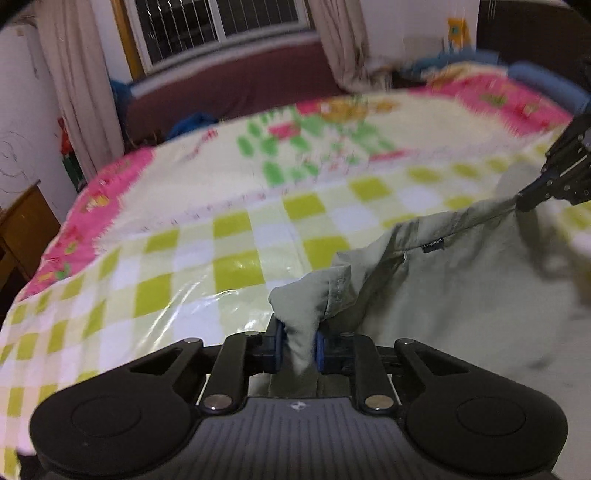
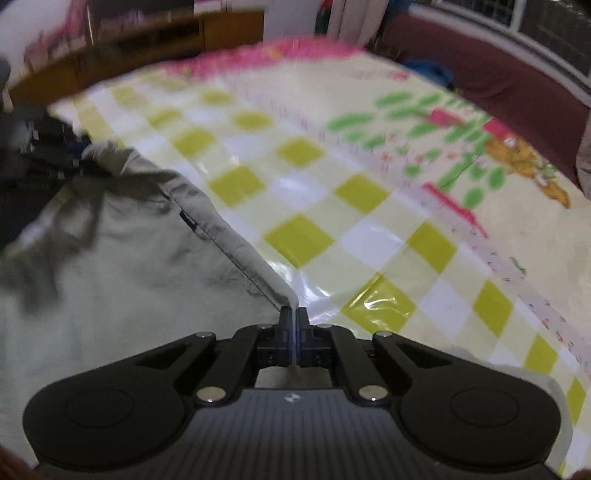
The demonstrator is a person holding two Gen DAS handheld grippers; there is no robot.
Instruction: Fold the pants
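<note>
While I read the left wrist view first: one left gripper (image 1: 298,343), jaws clamped on a bunched wad of the pants (image 1: 454,291). I see two blue pads (image 1: 320,349), one each side of the cloth, both pressing it. One pair of pants, pale grey-green, hanging off that grip and stretched up to the right, where the right gripper (image 1: 522,201) pinches the far end of the same top edge. One small dark label (image 1: 433,245) sits just below that edge. Under it all, one bed cover (image 1: 207,206): yellow-green and white checks near me, pink border and a green printed panel further back. Background: one barred window (image 1: 221,26), two curtains (image 1: 74,85), one wooden cabinet (image 1: 26,229) at left. Picture is motion-blurred, so fine detail is soft.

Right wrist view: right gripper (image 2: 293,325) closed tight on a thin corner of the pants (image 2: 122,266); only a sliver of cloth shows between the two fingers. Fabric edge runs from that pinch up-left to the left gripper (image 2: 55,147), blurred there, so I can't tell its grip from this side. Pants body drapes at left, bed cover (image 2: 369,206) at right. Same label (image 2: 188,220) visible near the seam. Count: two grippers, both holding the one garment by its top edge.
</note>
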